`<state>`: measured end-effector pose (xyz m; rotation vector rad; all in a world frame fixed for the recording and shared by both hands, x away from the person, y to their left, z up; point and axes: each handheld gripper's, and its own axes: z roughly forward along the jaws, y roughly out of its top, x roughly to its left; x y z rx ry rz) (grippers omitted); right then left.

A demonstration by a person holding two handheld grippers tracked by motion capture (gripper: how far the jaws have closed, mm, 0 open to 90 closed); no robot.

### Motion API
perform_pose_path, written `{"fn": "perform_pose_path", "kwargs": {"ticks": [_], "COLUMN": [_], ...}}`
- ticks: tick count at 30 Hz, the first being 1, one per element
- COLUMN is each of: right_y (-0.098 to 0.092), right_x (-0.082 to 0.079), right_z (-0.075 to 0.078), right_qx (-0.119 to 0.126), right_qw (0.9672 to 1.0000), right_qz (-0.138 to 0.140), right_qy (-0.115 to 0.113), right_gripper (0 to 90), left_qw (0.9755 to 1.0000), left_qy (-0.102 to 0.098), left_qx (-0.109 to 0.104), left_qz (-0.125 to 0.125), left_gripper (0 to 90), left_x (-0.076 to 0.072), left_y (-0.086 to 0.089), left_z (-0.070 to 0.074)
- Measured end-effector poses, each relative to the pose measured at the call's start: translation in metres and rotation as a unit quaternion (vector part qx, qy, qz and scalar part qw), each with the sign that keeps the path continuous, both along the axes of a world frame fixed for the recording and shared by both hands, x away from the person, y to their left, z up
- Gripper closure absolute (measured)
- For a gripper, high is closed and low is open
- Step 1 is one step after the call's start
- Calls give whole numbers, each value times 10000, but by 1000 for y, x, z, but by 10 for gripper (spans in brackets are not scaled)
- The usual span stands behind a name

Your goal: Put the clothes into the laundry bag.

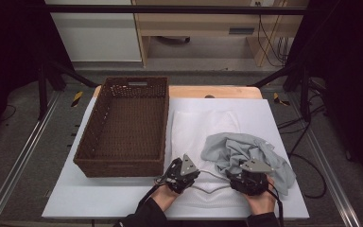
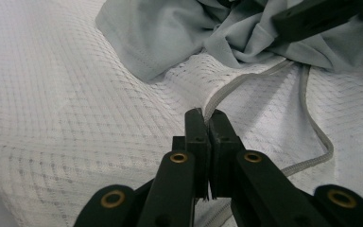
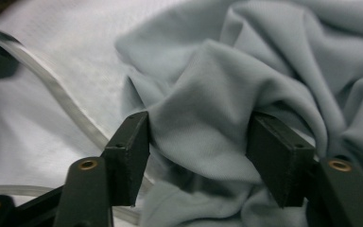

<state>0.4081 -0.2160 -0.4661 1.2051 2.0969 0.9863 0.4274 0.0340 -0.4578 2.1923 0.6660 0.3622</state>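
2 tools: both low on the bench (image 1: 283,142)
Left tool (image 2: 207,118): clenched on the white garment's (image 1: 203,124) grey collar trim (image 2: 246,80)
Right tool (image 3: 196,142): released, jaws straddling grey shirt (image 1: 246,151) at 3 o'clock
Basket (image 1: 123,163): 9 o'clock

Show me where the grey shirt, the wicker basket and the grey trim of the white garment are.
grey shirt (image 3: 203,127): right gripper view, bunched fold between the jaws.
wicker basket (image 1: 87,137): high view, left wall.
grey trim (image 2: 246,80): left gripper view, stretch running up from the shut jaws.

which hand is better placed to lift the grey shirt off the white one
Right. The right gripper has its jaws open around a fold of the grey shirt; the left gripper is shut on the white garment's grey-trimmed edge.
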Motion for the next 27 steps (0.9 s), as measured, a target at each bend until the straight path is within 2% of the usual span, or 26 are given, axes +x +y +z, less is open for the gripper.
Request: {"fn": "perform_pose_path", "kwargs": {"ticks": [1,2,3,4,5,6,8,10,12,13,14,15,16,17,18,20,21,22,23,24,25,27], "right_y": [1,1,2,2,1,1,-2,-6,-9,-9,-10,-9,-9,-7,-6,-4,1,1,8,8,17,27], "right_x": [3,3,6,7,8,8,8,5,-1,-1,-5,-13,-13,-20,-23,-26,-31,-31,-33,-33,-33,-31], "right_z": [-5,-5,-12,-13,-13,-13,-9,-2,9,9,16,29,29,41,45,49,55,55,57,57,54,47], "right_qx": [-116,-116,-262,-299,-268,-268,-69,112,276,276,343,457,457,568,674,764,979,979,1042,1042,1070,1091], "right_qw": [9999,9999,9994,9992,9990,9990,9987,9989,9995,9995,9992,9978,9978,9961,9946,9936,9898,9898,9871,9871,9846,9830], "right_qz": [-47,-47,-178,-228,-290,-290,-390,-384,-158,-158,-78,109,109,252,371,437,707,707,973,973,1238,1419], "right_qy": [43,43,145,166,203,203,311,232,-65,-65,-192,-458,-458,-624,-693,-713,-754,-754,-729,-729,-610,-401], "right_gripper": [461,461,587,662,745,745,816,828,828,828,828,829,829,830,830,831,832,832,831,831,831,831], "left_qw": [10000,10000,10000,10000,10000,10000,10000,10000,9999,9999,9999,9998,9998,9997,9996,9995,9994,9994,9991,9991,9986,9983], "left_qy": [14,22,19,19,20,20,25,38,57,72,78,103,103,130,139,155,171,171,190,190,209,231], "left_qx": [0,2,1,-5,-13,-13,-22,-28,-60,-78,-89,-119,-119,-149,-156,-196,-234,-234,-294,-294,-379,-445], "left_qz": [4,5,10,13,19,19,41,66,82,92,107,130,130,157,165,176,202,202,231,231,291,312], "left_gripper": [879,879,879,879,879,879,879,879,880,880,880,879,879,880,879,879,879,879,879,879,880,880], "left_x": [0,0,0,0,0,0,0,0,1,1,2,2,2,3,3,3,4,4,5,5,6,8], "left_y": [0,-1,-1,-1,-1,-1,-1,-1,-1,-1,0,0,0,0,0,0,1,1,1,1,2,4], "left_z": [0,-1,-1,-1,0,0,0,0,0,0,0,0,0,1,1,2,3,3,5,5,7,10]}}
